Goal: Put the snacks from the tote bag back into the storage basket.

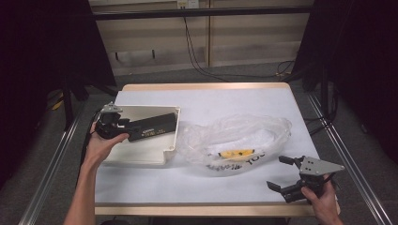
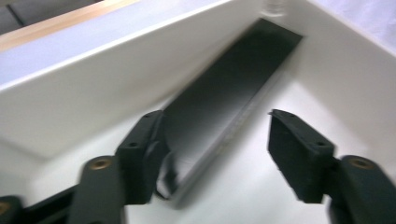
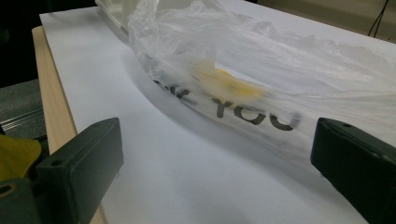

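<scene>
A shallow white box lies at the table's left with a long flat black slab inside it. My left gripper is over the box, open. In the left gripper view its jaws stand either side of the near end of the slab, above the box's floor and wall. A crumpled clear plastic bag with black lettering and a yellow patch rests mid-table. My right gripper is at the front right, open and pointing at the bag, a short way off it.
The white table top has a wooden rim at the front. Metal rails run along both sides. Cables lie on the floor behind the table. Bare table lies in front of the bag and box.
</scene>
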